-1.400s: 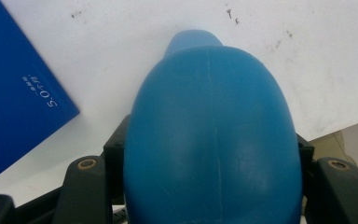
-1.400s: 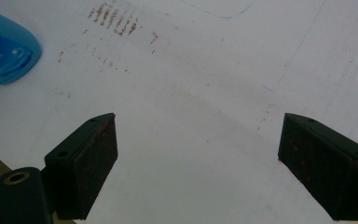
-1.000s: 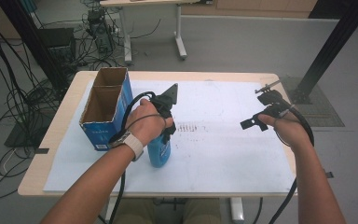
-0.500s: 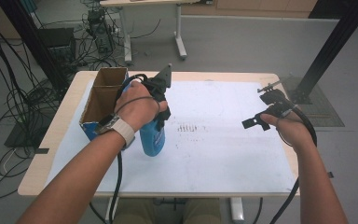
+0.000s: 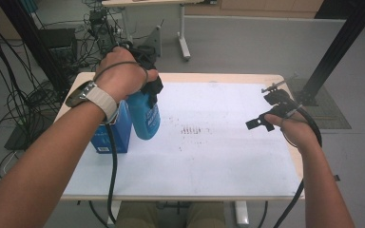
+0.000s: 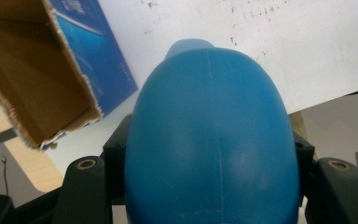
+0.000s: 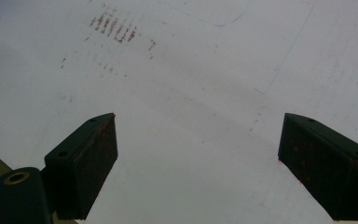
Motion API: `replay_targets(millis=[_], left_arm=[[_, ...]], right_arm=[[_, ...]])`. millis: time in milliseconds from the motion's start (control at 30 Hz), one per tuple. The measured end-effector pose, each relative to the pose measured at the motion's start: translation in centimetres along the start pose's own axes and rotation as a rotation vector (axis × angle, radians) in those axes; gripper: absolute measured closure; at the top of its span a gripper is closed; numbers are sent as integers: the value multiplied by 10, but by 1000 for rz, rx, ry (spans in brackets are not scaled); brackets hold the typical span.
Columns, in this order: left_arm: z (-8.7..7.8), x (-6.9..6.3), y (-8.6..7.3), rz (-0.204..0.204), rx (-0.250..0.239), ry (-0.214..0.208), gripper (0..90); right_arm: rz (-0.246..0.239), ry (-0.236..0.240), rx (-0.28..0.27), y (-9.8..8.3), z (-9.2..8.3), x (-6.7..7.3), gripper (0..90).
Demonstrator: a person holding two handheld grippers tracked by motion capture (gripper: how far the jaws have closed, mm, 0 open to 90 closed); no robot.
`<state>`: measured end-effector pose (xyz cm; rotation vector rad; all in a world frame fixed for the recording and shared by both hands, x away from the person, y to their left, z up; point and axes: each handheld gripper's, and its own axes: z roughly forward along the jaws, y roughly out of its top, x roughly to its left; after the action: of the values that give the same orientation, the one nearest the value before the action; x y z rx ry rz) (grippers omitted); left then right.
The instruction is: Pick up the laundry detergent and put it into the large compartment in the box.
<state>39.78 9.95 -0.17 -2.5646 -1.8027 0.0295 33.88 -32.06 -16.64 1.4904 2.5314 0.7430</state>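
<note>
Your left gripper [image 5: 147, 90] jaws are pinching the smooth blue plastic bottle [image 5: 144, 116]; right gripper [image 7: 198, 163] jaws are standing spread at 3 o'clock.

A white sheet [image 5: 209, 156] marked with faint dark smudges [image 5: 190, 130] is laid over a wooden table [image 5: 266, 78], while tangled black cables [image 5: 9, 95] are seen on the grey floor [image 5: 247, 42].

Grey floor [image 5: 247, 52], white-topped table [image 5: 228, 156], second table [image 5: 138, 2] behind, black cables [image 5: 9, 95] at left
</note>
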Motion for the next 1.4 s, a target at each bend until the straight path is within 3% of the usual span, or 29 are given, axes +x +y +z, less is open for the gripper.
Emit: replay_targets(millis=[100, 133, 267, 367, 533, 967, 1400], left_arm=[[-6, 4, -1, -22, -3, -3, 396], [-13, 11, -1, -54, 0, -9, 396], [-21, 20, 0, -92, 17, -20, 396], [-32, 41, -5, -162, 6, -44, 395], [-37, 58, -8, -214, 6, -20, 396], [-59, 90, -15, -292, -11, -12, 395], [-67, 116, -18, -322, -7, -23, 395]], right_arm=[[2, 1, 3, 1, 1, 0, 116], [2, 2, 5, 2, 2, -1, 116], [2, 7, 6, 3, 4, -1, 116], [0, 12, 5, 4, 6, -4, 116], [10, 10, 2, 3, 7, -7, 116], [18, 16, 6, 5, 13, -14, 116], [19, 20, 10, 9, 16, -17, 116]])
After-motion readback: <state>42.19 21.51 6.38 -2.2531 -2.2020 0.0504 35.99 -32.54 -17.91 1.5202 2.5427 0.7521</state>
